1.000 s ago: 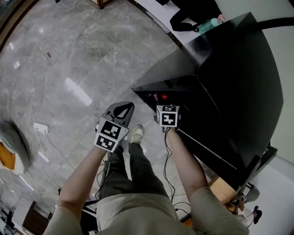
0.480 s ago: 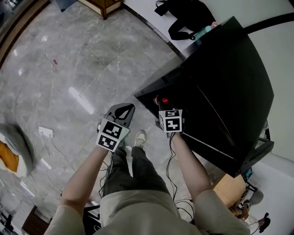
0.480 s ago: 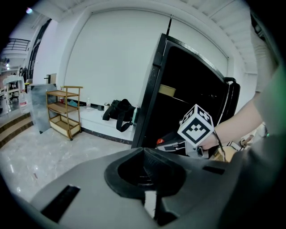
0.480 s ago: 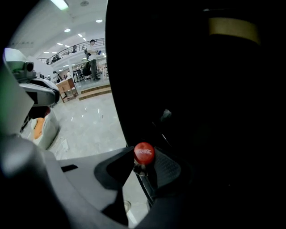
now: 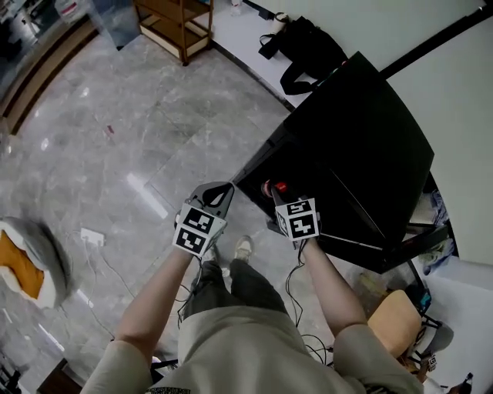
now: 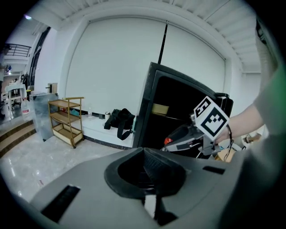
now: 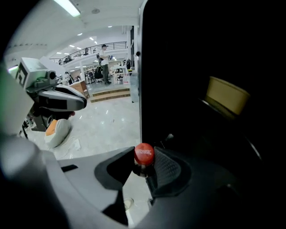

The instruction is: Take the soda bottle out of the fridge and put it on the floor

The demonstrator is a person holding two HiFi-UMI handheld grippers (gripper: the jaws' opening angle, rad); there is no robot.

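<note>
- Right gripper (image 7: 145,162) pinches the red-capped soda bottle (image 7: 144,154) by its neck at the tall black fridge (image 5: 350,146).
- Left gripper (image 6: 149,169) pressed together, empty.
- Likely heavy, slick; body unseen.

free: floor (image 5: 115,154) left of fridge (image 5: 362,138) | obstacles: bag (image 5: 308,50), shelf (image 5: 173,19) behind
</note>
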